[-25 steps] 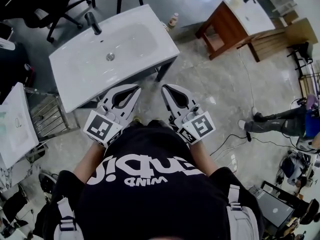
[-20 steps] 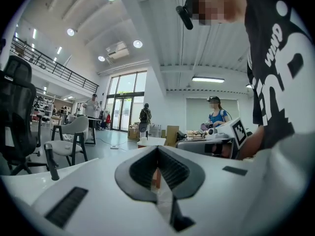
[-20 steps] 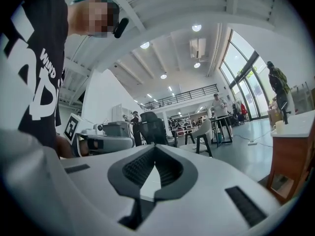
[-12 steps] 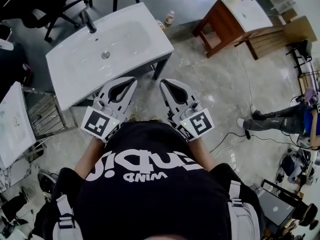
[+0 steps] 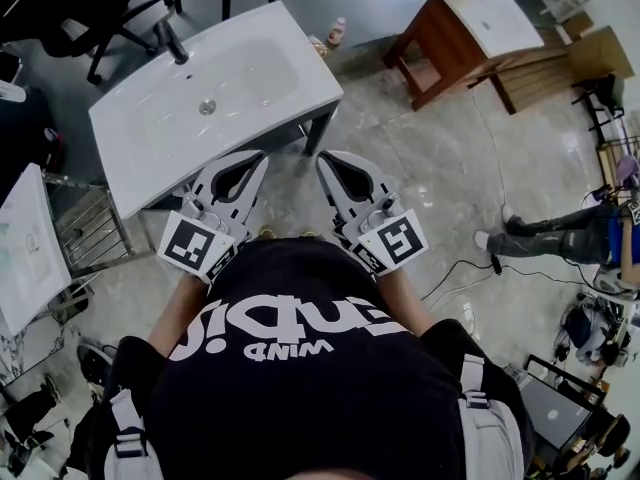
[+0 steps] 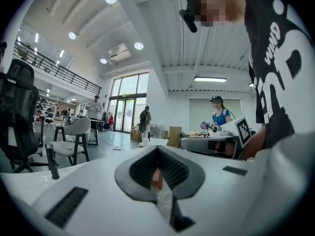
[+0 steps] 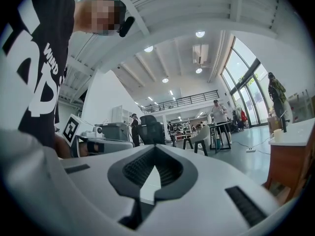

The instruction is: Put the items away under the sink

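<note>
Left gripper point(image 5: 257, 157) and right gripper point(image 5: 323, 157) are both pressed together, holding nothing, beside the sink point(image 5: 292, 76).

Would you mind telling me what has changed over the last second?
Very little: the left gripper and right gripper drifted slightly up and left in the head view, as did the sink, so probably the camera shifted. Nothing was gripped or released; both grippers' jaws stay together, empty.
</note>
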`<state>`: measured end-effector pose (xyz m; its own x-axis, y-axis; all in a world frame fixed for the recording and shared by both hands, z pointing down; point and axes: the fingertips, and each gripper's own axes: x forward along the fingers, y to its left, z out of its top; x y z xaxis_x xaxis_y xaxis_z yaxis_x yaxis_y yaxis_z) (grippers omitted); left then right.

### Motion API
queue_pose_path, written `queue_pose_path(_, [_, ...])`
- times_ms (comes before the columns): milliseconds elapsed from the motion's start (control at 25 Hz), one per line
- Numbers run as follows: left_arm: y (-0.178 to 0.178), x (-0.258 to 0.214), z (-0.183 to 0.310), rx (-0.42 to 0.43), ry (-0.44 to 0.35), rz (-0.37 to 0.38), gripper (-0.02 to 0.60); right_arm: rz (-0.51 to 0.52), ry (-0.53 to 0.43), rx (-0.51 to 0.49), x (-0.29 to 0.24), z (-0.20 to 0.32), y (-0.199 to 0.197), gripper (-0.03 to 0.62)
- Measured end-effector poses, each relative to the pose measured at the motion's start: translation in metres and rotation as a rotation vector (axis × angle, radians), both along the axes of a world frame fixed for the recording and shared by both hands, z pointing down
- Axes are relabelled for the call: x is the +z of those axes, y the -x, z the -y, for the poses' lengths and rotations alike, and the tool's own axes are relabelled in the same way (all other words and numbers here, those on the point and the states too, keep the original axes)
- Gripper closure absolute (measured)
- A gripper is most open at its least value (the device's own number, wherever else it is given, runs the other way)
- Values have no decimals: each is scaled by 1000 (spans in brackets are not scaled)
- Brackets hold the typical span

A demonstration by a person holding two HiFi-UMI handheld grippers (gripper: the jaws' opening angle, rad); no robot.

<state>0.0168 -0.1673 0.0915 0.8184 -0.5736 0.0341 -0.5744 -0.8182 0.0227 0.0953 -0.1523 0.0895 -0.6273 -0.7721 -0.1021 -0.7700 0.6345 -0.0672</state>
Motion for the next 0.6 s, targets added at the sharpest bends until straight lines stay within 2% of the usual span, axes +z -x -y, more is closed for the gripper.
queue_pose_path(600, [5,3,2,-10,26,-12,563,-5,3,12,2,5,0,576])
